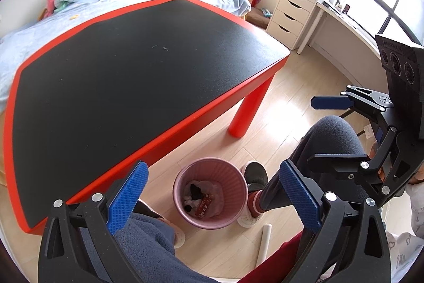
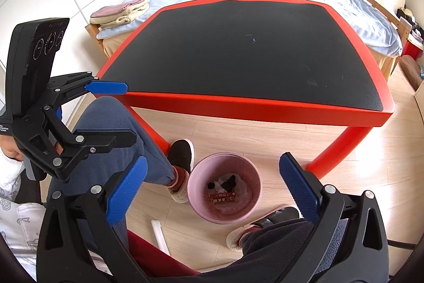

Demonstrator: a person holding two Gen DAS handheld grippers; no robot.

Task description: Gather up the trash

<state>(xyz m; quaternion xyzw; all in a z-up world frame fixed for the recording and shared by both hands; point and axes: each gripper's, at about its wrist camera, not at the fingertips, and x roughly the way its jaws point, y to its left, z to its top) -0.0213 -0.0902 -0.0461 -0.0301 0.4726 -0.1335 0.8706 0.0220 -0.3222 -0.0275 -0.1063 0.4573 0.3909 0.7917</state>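
Observation:
A pink ribbed waste bin (image 1: 233,177) (image 2: 247,169) stands on the wooden floor in front of the red table. Inside it lie crumpled plastic, dark scraps and a red printed wrapper (image 1: 204,203) (image 2: 224,198). My left gripper (image 1: 213,166) hovers above the bin, open, with nothing between its blue pads. My right gripper (image 2: 213,159) hangs over the same bin, also open and holding nothing. Each gripper shows in the other's view: the right one (image 1: 312,130) at the right edge, the left one (image 2: 131,112) at the left. The table's black top (image 1: 132,65) (image 2: 251,49) carries no objects.
A person's legs in blue-grey trousers and slippers (image 1: 255,173) (image 2: 181,153) flank the bin. A white tube (image 1: 265,243) (image 2: 160,232) lies on the floor nearby. The red table leg (image 1: 246,116) stands just beyond the bin. A bed, a drawer unit (image 1: 291,15) and a desk line the walls.

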